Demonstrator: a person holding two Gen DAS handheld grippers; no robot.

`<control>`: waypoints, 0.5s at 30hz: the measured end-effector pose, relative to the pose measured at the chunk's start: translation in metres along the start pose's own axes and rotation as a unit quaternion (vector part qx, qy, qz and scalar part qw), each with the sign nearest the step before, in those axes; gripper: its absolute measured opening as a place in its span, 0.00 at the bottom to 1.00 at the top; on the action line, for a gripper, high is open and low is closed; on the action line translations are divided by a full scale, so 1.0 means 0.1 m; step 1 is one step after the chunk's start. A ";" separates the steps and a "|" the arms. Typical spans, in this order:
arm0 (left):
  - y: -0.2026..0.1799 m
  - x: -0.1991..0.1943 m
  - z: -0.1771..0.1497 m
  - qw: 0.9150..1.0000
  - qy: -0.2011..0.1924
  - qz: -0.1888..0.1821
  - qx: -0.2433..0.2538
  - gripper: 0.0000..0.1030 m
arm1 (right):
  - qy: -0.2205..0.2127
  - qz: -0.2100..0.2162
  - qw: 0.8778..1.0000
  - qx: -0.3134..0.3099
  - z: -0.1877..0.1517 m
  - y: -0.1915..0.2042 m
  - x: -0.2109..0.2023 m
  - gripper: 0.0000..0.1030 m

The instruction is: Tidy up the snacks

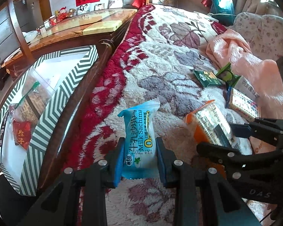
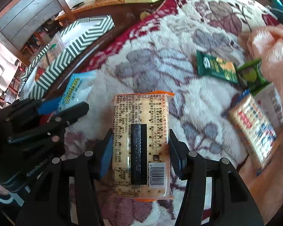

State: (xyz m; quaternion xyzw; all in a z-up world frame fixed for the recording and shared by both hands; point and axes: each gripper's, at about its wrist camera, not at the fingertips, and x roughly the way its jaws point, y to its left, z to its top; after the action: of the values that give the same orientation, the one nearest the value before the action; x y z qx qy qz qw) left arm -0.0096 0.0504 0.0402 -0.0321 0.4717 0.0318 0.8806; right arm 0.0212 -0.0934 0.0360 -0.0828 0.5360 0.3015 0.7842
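My left gripper (image 1: 140,157) is shut on a blue Milk Sachima packet (image 1: 138,139), held above the floral blanket (image 1: 160,37). My right gripper (image 2: 140,156) is shut on an orange-edged cracker pack (image 2: 140,146), label side up; it also shows in the left wrist view (image 1: 210,124). Both are side by side over the blanket. A striped green-and-white box (image 1: 52,101) stands open at the left, with a red packet (image 1: 21,133) and clear wrappers inside. On the blanket lie a dark green packet (image 2: 215,67), a light green packet (image 2: 251,75) and a blue-edged cracker pack (image 2: 252,126).
A dark wooden rail (image 1: 96,71) separates the box from the blanket. A pink cloth (image 1: 241,56) is bunched at the right. A glass-topped table (image 1: 88,24) with photos and ornaments stands behind the box.
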 end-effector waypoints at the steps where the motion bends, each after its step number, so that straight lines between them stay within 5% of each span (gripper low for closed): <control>1: 0.02 -0.02 0.01 1.000 -0.003 0.002 -0.002 0.32 | -0.002 0.002 1.000 -0.001 0.03 0.02 -0.02 0.51; 15: 0.67 -0.26 0.25 0.997 -0.034 0.045 -0.059 0.32 | -0.023 0.015 0.999 -0.038 0.50 0.43 -0.13 0.51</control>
State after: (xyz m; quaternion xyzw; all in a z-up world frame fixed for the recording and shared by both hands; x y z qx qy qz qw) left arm -0.0088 0.1181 0.0737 -0.0621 0.4401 0.1004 0.8901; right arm 0.0335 -0.0414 0.0769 -0.0975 0.5070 0.3354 0.7880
